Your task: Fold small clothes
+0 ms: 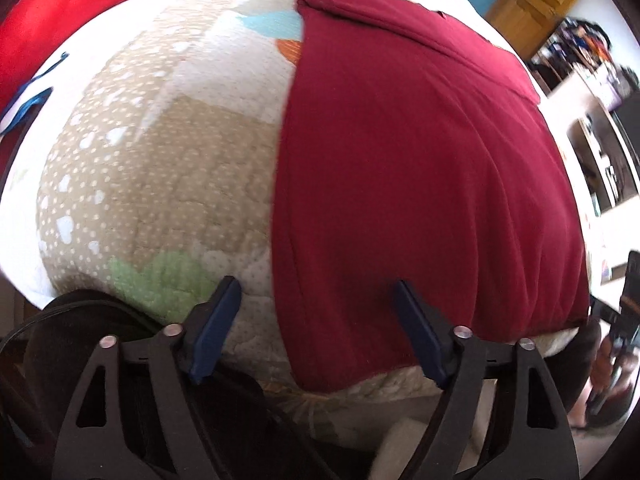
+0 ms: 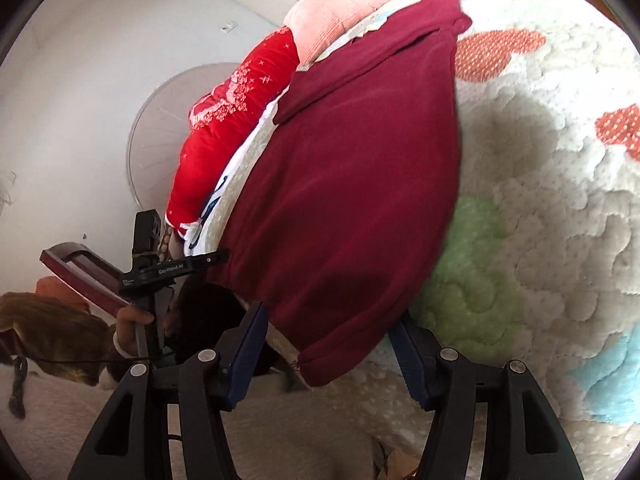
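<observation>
**Operator:** Nearest the lens in the right wrist view: right claw (image 2: 328,356), jaws apart, nothing clamped. The near corner of the shirt (image 2: 352,200) sits between the pads without contact that can be confirmed.

**Checker:** Confirm the shirt's location.

**Operator:** It lies flat on the quilt (image 2: 540,208), at the bed's near edge. Its long axis runs from that edge away toward the far side of the bed, collar end farthest. A red garment (image 2: 228,132) and a pink one (image 2: 340,12) lie beyond it, near the far edge.

**Checker:** Left claw (image 1: 316,300)?

**Operator:** Jaws apart, empty. One finger stands over bare quilt, the other over the shirt's hem; the shirt's side edge runs between them.

**Checker:** Governing relation for the next move?

**Operator:** Both claws stand at the hem end, one per near corner. Judgement: a fold would carry the hem along the long axis toward the collar. The right claw appears closer to its corner.

**Checker:** Risk?

**Operator:** Pinching quilt with the cloth.
</observation>
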